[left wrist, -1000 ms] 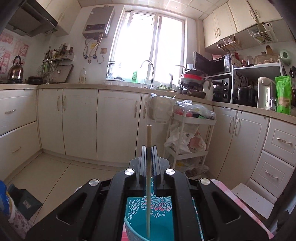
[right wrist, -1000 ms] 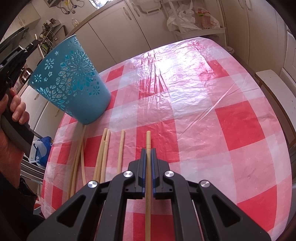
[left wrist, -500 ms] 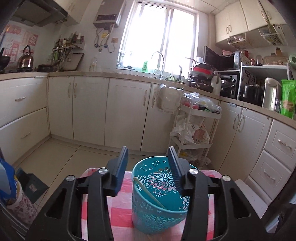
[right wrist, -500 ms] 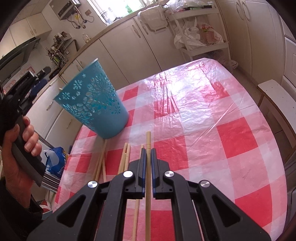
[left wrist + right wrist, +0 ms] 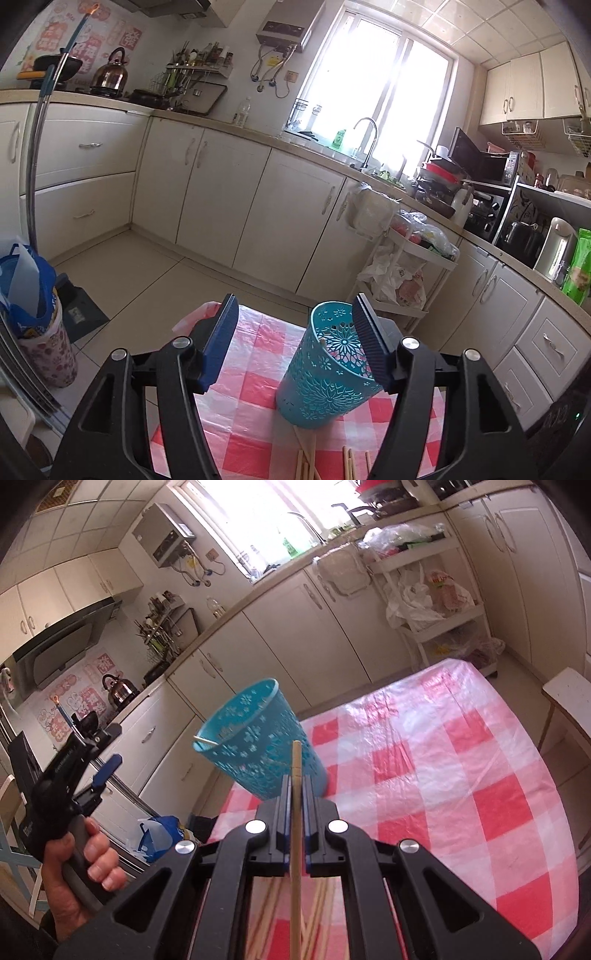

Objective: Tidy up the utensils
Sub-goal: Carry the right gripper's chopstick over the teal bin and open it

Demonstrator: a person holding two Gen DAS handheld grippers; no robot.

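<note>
A teal perforated holder (image 5: 327, 373) stands on the red-checked tablecloth (image 5: 255, 391), with one wooden chopstick inside it, its tip at the rim (image 5: 207, 741). My left gripper (image 5: 295, 339) is open and empty, held back from the holder. It also shows at the left of the right wrist view (image 5: 99, 775). My right gripper (image 5: 295, 794) is shut on a wooden chopstick (image 5: 295, 812) and holds it above the table, pointing at the holder (image 5: 258, 738). Several more chopsticks (image 5: 325, 461) lie on the cloth in front of the holder.
White kitchen cabinets (image 5: 221, 199) run along the back wall. A white trolley with bags (image 5: 406, 273) stands beyond the table's far end. A blue bag (image 5: 26, 288) stands on the floor at left. A white stool (image 5: 569, 686) stands at the table's right.
My left gripper has let its chopstick go into the holder, opened and drawn back to the left. My right gripper has lifted its chopstick off the cloth and tilted up toward the holder.
</note>
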